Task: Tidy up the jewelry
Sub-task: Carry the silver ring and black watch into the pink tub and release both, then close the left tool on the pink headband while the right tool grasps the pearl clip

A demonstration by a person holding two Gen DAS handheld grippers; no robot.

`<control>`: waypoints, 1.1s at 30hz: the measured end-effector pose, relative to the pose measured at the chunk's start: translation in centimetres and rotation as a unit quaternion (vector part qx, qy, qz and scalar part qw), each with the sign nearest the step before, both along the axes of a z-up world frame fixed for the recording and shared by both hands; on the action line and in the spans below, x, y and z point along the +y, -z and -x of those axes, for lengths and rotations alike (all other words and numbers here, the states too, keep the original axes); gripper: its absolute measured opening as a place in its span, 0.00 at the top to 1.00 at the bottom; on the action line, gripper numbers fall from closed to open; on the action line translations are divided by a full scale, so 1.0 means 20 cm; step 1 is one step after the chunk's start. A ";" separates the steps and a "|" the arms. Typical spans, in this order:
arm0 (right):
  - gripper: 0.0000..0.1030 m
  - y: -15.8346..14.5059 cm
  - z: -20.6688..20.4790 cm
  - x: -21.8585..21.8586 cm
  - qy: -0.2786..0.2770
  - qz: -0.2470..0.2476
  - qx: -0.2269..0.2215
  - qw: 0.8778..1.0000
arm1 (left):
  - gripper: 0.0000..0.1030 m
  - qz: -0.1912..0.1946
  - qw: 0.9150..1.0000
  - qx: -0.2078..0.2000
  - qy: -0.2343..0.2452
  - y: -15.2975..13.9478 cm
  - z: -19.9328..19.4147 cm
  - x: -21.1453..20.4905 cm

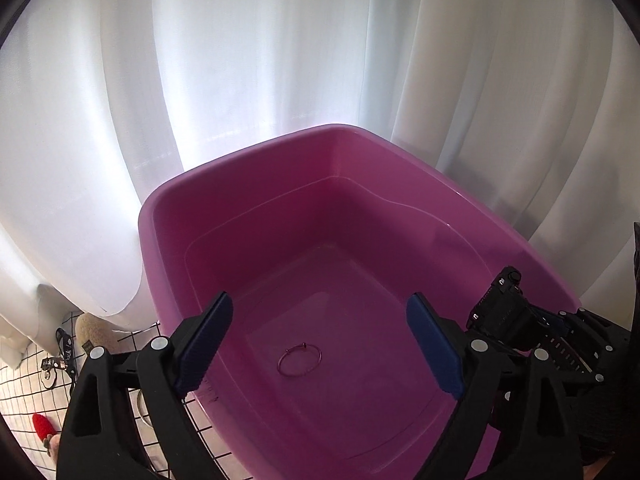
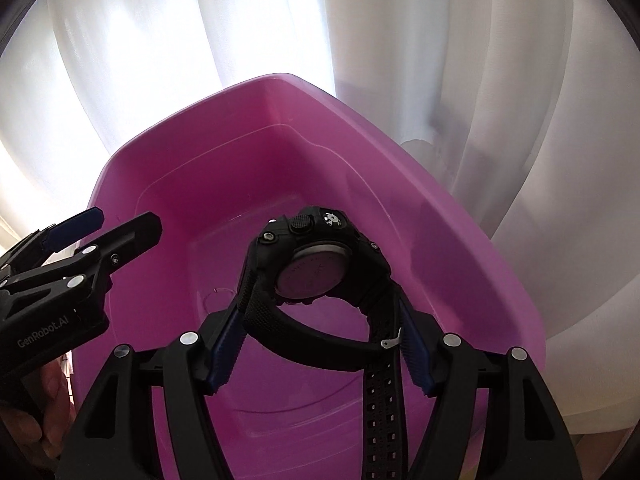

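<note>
A pink plastic tub fills both views; it shows in the right wrist view too. A thin ring bangle lies on its floor. My left gripper is open and empty above the tub's near edge; it shows at the left of the right wrist view. My right gripper is shut on the straps of a black wristwatch and holds it over the tub, case back facing the camera. The watch also shows at the right of the left wrist view.
White curtains hang right behind the tub. A white cloth with a black grid lies at lower left, with a black lanyard and keys, a red strawberry-like object and a beige fuzzy item.
</note>
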State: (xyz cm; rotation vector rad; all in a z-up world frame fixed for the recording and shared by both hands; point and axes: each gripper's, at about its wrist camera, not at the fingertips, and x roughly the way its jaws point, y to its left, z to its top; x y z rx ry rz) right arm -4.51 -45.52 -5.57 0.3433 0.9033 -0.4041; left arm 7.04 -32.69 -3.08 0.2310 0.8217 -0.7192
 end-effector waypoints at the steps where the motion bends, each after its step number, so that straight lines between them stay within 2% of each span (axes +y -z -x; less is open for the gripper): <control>1: 0.36 0.00 0.00 0.00 0.000 0.001 0.000 1.000 | 0.13 -0.001 1.000 0.004 -0.004 0.00 -0.01 0.01; 6: 0.36 0.02 -0.04 0.01 -0.004 0.005 0.025 1.000 | 0.13 0.007 1.000 0.020 -0.019 0.01 -0.04 0.06; 11: 0.36 0.02 -0.05 0.01 -0.020 -0.011 0.034 0.999 | 0.13 0.016 1.000 0.013 -0.022 -0.01 -0.03 0.09; 14: 0.30 0.00 -0.03 0.02 -0.022 -0.006 0.038 0.999 | 0.13 0.020 0.999 0.016 -0.021 -0.01 -0.03 0.08; 17: 0.24 -0.05 -0.02 0.02 -0.015 0.000 0.020 1.000 | 0.13 0.024 0.999 0.014 -0.019 -0.03 -0.02 0.11; 25: 0.24 -0.09 0.01 0.06 -0.018 -0.012 -0.005 1.000 | 0.12 0.038 0.999 0.011 -0.030 -0.08 -0.02 0.19; 33: 0.24 -0.19 0.06 0.25 -0.062 -0.054 -0.074 0.994 | 0.07 0.076 0.994 0.002 -0.084 -0.20 0.05 0.54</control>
